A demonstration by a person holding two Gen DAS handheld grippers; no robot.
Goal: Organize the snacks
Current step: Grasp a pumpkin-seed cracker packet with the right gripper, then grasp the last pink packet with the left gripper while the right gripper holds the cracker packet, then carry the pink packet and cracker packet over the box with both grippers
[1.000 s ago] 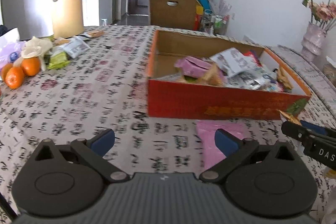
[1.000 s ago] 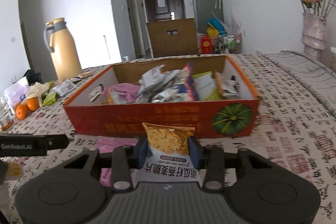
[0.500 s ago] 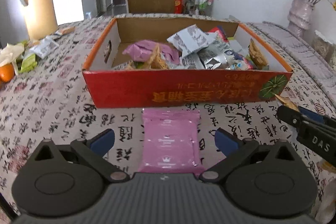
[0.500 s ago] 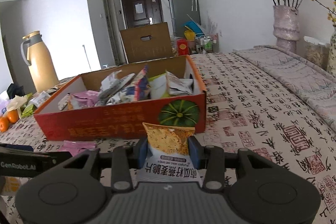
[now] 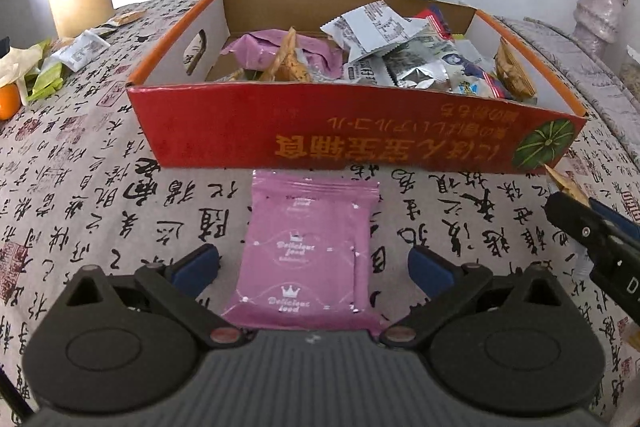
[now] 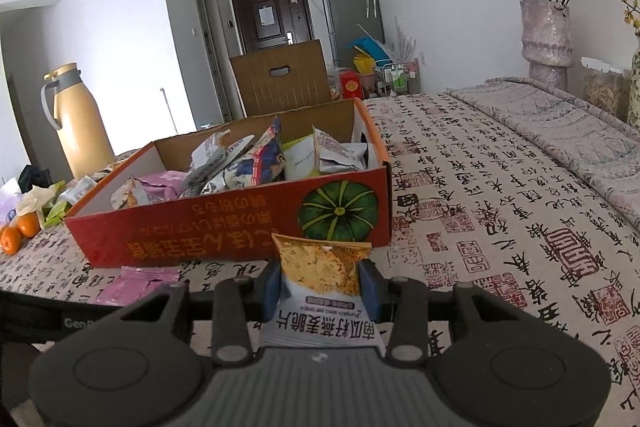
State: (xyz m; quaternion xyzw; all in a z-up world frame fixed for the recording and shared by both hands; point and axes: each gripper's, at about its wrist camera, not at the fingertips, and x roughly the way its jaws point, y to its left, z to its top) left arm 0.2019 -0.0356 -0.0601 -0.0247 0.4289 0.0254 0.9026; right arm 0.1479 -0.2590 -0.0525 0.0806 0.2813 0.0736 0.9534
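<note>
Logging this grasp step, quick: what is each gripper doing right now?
Left gripper: open, straddling the flat pink foil snack packet on the tablecloth.
Right gripper: shut on the white-and-orange crisp packet.

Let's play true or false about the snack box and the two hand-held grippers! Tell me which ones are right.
1. The pink snack packet lies on the tablecloth in front of the red cardboard box. True.
2. The left hand-held gripper is shut on the pink packet. False: its jaws stand open on either side of it.
3. The right hand-held gripper holds an oat crisp packet. True.
4. The red box is empty. False: it holds many snack packets.
</note>
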